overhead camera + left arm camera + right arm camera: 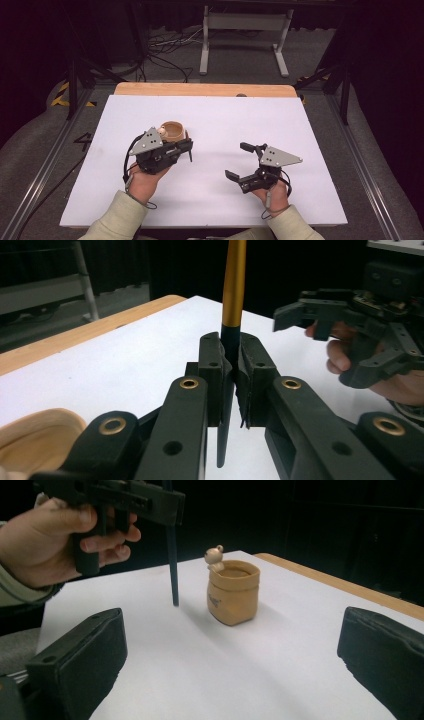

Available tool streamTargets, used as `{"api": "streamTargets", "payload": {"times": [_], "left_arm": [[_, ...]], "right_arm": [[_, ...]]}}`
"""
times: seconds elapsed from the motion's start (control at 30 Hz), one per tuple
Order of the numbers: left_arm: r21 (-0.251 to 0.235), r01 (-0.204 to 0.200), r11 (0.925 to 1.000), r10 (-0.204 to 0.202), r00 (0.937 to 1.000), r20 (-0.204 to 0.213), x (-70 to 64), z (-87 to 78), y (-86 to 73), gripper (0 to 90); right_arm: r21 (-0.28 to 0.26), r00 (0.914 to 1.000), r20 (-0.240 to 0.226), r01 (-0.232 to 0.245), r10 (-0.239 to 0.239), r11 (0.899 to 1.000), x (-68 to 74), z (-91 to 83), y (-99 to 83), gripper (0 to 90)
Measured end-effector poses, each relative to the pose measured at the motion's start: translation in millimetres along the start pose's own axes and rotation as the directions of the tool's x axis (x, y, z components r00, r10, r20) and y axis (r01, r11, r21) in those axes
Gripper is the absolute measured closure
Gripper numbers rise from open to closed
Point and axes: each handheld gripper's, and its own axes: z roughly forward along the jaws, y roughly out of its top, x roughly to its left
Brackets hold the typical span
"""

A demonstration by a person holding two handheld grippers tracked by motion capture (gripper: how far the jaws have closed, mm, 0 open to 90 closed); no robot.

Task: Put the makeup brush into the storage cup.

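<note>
The left gripper [187, 148] has its jaws pressed on a slim pen [233, 295], dark at the lower end and gold above, held upright with its tip just off the white table [225, 120]; just behind it, toward the far left, stands a tan pouch-shaped holder [233, 592] with a small bear figure [215, 556] on its rim. The right gripper [239, 161] hangs spread wide, holding nothing, near the table's front edge, well apart from the pen.

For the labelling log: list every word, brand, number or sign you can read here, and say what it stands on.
No text can be read in these pictures.
Tan cup: a small dark mark on its side, too small and blurred to read.
Pen held in the left hand-held gripper: no print visible on its gold barrel.
Floor beside the table: a dark taped mark, not legible as a sign.
</note>
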Motion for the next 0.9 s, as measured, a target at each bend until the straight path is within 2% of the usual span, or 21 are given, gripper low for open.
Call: {"api": "streamTargets", "payload": {"times": [0.17,0.33,0.5,0.6,0.73,0.77,0.9], "left_arm": [[0.012,0.017,0.9998,-0.017,0.9997,-0.017,9.4,1.2,4.9,82.5],[0.021,0.030,0.9993,-0.029,0.9989,-0.038,19.1,1.8,9.2,82.5],[0.019,0.037,0.9991,-0.036,0.9979,-0.054,22.4,3.7,11.2,82.5],[0.015,0.046,0.9988,-0.044,0.9965,-0.071,24.2,5.1,13.2,82.5],[0.022,0.036,0.9991,-0.033,0.9915,-0.126,30.1,8.4,16.9,82.4],[0.022,0.036,0.9991,-0.033,0.9915,-0.126,30.1,8.4,16.9,82.5],[0.021,0.052,0.9984,-0.047,0.9836,-0.174,35.1,10.1,17.6,82.5]], "right_arm": [[0.022,0.9997,0.020,0.013,-0.013,1.000,-3.6,-7.4,-2.5,0.0],[0.022,0.9990,0.044,0.004,-0.005,1.000,-8.1,-14.5,-4.0,0.0],[0.028,0.9987,0.048,-0.018,0.016,0.999,-11.3,-19.9,-7.2,0.0],[0.038,0.9987,0.049,-0.014,0.012,0.999,-11.5,-19.9,-8.6,0.0],[0.045,0.9989,0.044,-0.016,0.014,0.999,-11.0,-20.5,-10.5,0.0],[0.045,0.9989,0.044,-0.016,0.014,0.999,-11.0,-20.5,-10.5,0.0],[0.043,0.9996,0.020,-0.021,0.020,0.999,-10.5,-19.8,-11.1,0.0]]}}
